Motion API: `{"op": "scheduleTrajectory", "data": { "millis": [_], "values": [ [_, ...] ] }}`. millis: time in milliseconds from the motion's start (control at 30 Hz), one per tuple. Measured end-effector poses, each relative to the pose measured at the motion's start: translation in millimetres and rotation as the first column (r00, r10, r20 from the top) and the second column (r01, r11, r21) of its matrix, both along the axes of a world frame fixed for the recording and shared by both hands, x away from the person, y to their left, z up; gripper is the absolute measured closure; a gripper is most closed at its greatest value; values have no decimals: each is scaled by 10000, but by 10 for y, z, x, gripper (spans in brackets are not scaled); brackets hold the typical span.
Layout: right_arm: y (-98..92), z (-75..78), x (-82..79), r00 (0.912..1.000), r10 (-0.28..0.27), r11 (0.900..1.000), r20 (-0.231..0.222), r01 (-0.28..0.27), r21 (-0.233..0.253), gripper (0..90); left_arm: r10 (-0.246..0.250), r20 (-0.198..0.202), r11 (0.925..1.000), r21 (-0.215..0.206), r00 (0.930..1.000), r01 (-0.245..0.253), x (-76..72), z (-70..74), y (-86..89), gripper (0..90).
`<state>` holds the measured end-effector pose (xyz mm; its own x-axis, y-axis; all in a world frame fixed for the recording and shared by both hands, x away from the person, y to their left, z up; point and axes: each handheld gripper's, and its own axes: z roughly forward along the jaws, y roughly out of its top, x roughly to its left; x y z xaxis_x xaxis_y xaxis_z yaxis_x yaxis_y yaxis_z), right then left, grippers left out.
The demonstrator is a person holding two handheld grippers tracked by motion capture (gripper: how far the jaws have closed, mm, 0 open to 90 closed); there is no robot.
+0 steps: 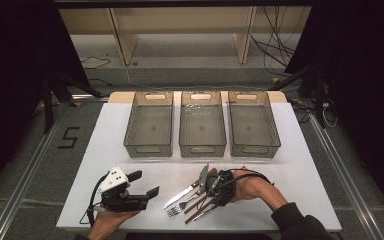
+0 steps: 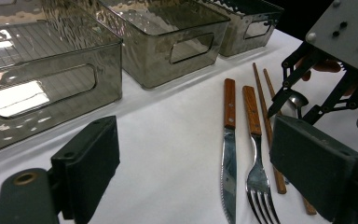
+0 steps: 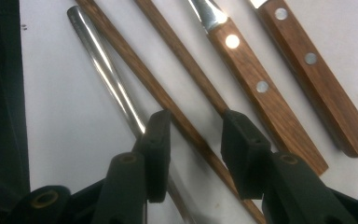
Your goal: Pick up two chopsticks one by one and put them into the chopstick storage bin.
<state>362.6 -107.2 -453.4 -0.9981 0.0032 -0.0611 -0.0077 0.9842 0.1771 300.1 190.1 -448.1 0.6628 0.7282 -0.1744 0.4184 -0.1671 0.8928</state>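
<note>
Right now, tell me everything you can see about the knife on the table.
The knife lies flat on the white table, leftmost of the cutlery, beside the fork and apart from it. It has a shiny serrated steel blade and a brown wooden handle with metal rivets. The handle points toward the bins; neither gripper touches it.

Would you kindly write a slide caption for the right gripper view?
Right tool, jaws open, straddles a wooden chopstick beside a metal handle and two wood-handled utensils.
</note>
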Motion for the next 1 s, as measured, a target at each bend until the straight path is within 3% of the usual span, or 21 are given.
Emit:
{"op": "scheduleTrajectory", "data": {
  "millis": [500, 600, 900, 933, 1000],
  "values": [
    [19, -33, -18, 9992, 393, 9992, 3, -393, -80, 690, -20, -12, 10000, 84, 10000, 20, 4, -1, -3, 156],
    [37, -21, -11, 9984, 560, 9980, -81, -562, -301, 706, -21, -28, 10000, 89, 10000, 21, 5, -4, -5, 156],
    [113, -23, -32, 9922, 1232, 9892, -209, -1244, -772, 769, -39, -14, 10000, 87, 10000, 39, 5, -2, -4, 156],
    [131, -16, -37, 9876, 1566, 9827, -135, -1571, -979, 777, -37, -11, 10000, 89, 10000, 37, 4, -2, -4, 156],
    [133, -23, -39, 9873, 1585, 9829, -132, -1591, -928, 779, -43, -17, 10000, 86, 10000, 43, 4, -2, -6, 156]
  ]
}}
